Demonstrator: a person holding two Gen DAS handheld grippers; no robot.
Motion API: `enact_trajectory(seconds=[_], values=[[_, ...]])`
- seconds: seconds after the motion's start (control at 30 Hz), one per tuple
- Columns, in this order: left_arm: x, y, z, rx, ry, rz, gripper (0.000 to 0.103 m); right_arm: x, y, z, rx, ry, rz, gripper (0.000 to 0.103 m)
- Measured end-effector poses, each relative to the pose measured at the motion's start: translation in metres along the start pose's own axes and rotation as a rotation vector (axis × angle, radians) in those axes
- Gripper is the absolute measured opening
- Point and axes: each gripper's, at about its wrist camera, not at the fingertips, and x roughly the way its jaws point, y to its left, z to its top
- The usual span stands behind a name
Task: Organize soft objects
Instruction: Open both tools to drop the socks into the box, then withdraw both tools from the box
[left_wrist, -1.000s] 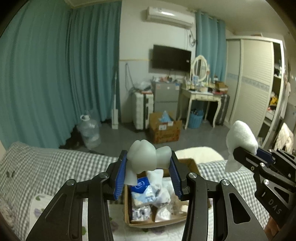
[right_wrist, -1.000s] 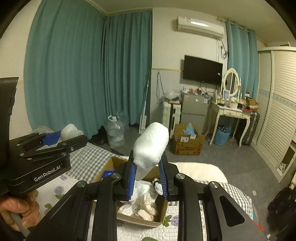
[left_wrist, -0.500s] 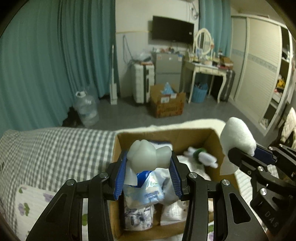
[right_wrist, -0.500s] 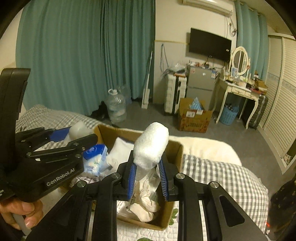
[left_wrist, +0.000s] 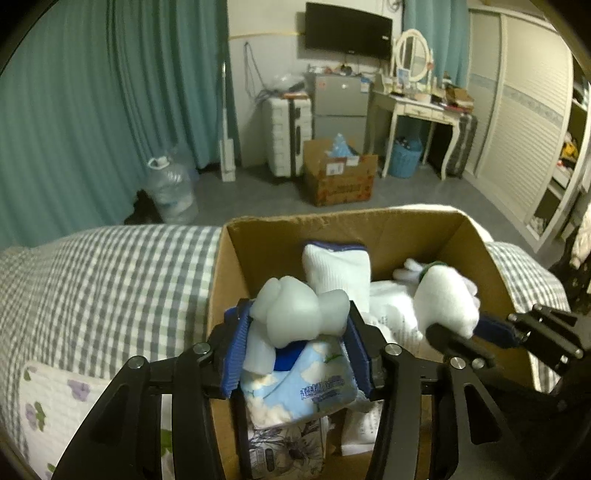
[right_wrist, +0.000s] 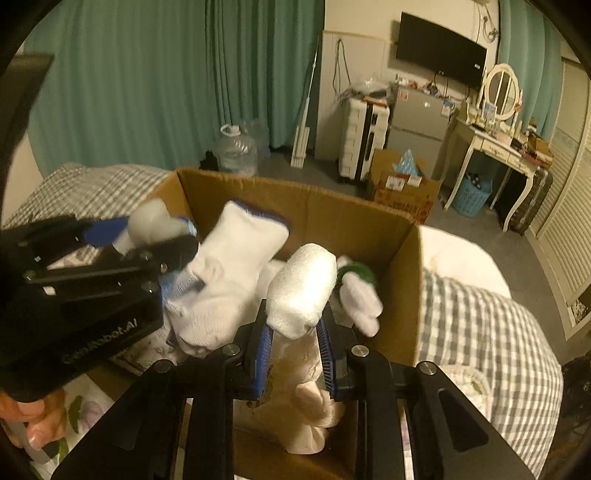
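My left gripper is shut on a pale squishy lump, held over the left part of an open cardboard box on the bed. My right gripper is shut on a white fluffy roll, held over the same box; it shows in the left wrist view too. The left gripper appears in the right wrist view. Inside the box lie a white sock, a blue tissue pack and a white-green plush.
The box rests on a bed with a grey checked cover and a floral quilt. Beyond the bed are a water jug, a second cardboard box, a suitcase, a dressing table and a wardrobe.
Both grippers have come down and forward, from above the bed to just over the open box, each still holding its soft item.
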Motion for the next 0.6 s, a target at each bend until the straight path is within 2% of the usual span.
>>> enact_trajectory(seconds=[0.13, 0.3, 0.5, 0.6], values=[[-0.001, -0.001, 0.002, -0.003, 0.010, -0.007, 0.060, 0.006, 0.002, -0.006, 0.008, 0.002, 0.007, 0.024], [-0.005, 0.004, 0.009, -0.010, 0.013, -0.031, 0.062, -0.011, 0.001, -0.003, 0.011, -0.016, 0.007, 0.030], [-0.058, 0.009, 0.023, -0.022, -0.117, -0.055, 0.084, -0.048, 0.000, 0.006, 0.018, -0.077, 0.002, 0.048], [-0.086, 0.010, 0.032, -0.026, -0.175, -0.043, 0.090, -0.073, 0.001, 0.013, 0.018, -0.114, -0.011, 0.050]])
